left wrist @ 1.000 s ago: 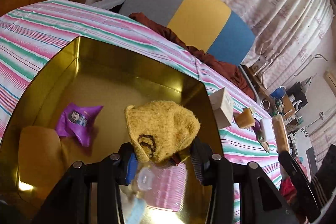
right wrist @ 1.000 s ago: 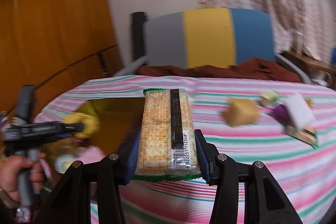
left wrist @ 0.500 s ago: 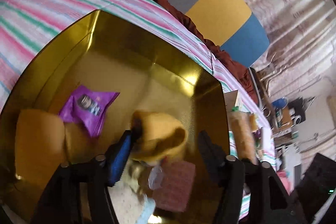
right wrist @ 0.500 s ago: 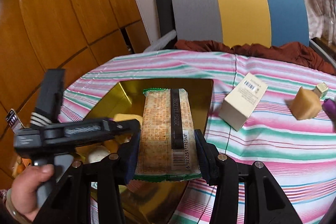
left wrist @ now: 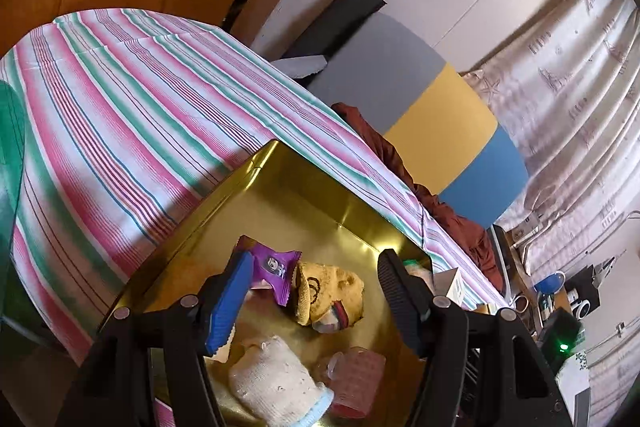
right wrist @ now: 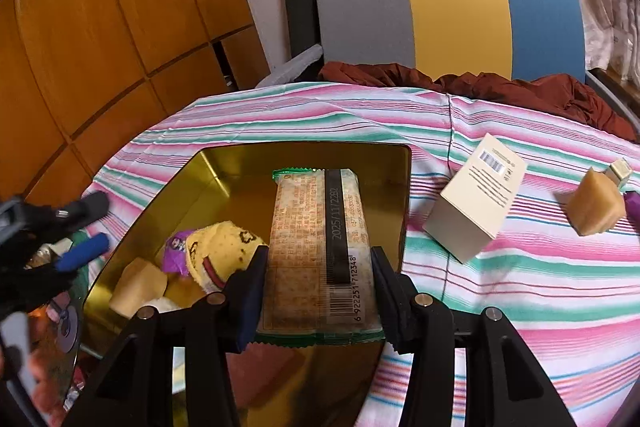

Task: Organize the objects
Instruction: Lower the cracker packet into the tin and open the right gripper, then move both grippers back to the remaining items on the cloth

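Now that my left gripper (left wrist: pixel 316 291) has let the yellow sock (left wrist: pixel 330 293) drop into the tin (left wrist: pixel 256 179) and gapes empty, my right gripper (right wrist: pixel 318 291), clamping the cracker pack (right wrist: pixel 320 247), hangs over it, next to go in.

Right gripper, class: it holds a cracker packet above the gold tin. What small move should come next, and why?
Probably lower and release. The right gripper grips the cracker packet over the gold tin, and the left gripper is open, clear.

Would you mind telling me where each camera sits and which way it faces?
Left wrist: on the left gripper, looking down into the gold metal tin; open fingers, nothing gripped.
Right wrist: on the right gripper, above the tin's near edge; fingers clamp a long cracker packet; left gripper at the left edge.
Shared: tin, yellow knitted toy, striped tablecloth.
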`<state>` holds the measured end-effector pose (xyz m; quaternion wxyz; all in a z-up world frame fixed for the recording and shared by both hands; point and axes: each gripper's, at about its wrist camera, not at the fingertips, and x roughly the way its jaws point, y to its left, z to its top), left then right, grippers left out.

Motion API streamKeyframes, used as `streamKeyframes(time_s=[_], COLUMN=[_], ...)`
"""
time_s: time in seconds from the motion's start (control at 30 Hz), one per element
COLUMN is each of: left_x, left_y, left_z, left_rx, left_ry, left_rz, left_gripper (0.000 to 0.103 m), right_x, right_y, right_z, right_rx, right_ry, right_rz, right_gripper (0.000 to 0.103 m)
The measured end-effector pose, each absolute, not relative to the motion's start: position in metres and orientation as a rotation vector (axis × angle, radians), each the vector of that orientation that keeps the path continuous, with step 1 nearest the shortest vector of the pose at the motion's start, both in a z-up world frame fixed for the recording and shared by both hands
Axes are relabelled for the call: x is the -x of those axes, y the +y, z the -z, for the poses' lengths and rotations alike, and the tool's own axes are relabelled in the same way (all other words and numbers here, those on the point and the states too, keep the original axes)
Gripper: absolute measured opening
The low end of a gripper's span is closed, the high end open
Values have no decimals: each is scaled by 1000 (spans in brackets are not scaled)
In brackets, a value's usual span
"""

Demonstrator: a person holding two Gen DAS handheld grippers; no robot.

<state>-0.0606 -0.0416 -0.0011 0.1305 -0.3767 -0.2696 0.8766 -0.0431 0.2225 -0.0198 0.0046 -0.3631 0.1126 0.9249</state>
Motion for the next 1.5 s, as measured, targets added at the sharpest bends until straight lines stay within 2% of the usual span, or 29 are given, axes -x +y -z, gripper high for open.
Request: streamKeyframes(time_s=[0.07, 0.3, 0.53, 0.97, 1.33, 1.5], left_x=[60, 60, 54, 32, -26, -46], left_y=[-43, -33, -13, 43, 124, 151], left_z=[1, -1, -1, -4, -5, 7], left_rx=[1095, 1087, 1111, 1096, 1000, 1049], left_ry=[-796, -765, -690, -463, -115, -75], left_rz=[-2539, -2538, -2516, -2386, -2159, -2053], left_gripper=[66, 66, 66, 66, 66, 66], right_x=[49, 27, -6, -43, -87, -108], right_y=[222, 231, 253, 297, 367, 422], right_z=[23, 15, 4, 26, 49, 51], right_rx=[1141, 1051, 933, 988, 1028, 1004], right_ry=[347, 406, 484, 470, 409, 365], right_rz=[-2878, -2890, -2879, -2759, -2614, -2540], right_gripper=[52, 70, 76, 76, 76, 78])
